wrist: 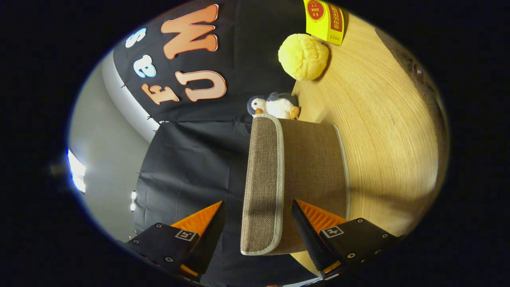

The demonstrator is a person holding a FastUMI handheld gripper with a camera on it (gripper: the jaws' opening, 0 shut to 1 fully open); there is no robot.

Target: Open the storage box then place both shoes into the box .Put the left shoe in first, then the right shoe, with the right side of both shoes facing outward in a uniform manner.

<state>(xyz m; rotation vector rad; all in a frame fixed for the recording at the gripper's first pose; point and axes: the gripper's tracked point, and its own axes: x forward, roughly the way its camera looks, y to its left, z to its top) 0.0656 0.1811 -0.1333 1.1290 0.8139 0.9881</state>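
Gripper (257, 217) rolled on its side, fingers spread wide astride the box (297, 175) lid.

The two fingers (199, 223) stand well apart, with the edge of the box's flap (263, 183) between them. One finger sits just beside the box's side wall; whether it touches cannot be told. The other is clear of the flap, so nothing is gripped. The view is turned a quarter turn, so the wooden table (382, 119) runs up one side and the black cloth wall (191, 167) the other. One fabric box with pale piping, lid closed. Beyond it, one small plush penguin (275, 105), one yellow fluffy ball (303, 56) and one yellow carton (324, 20), all on the table.
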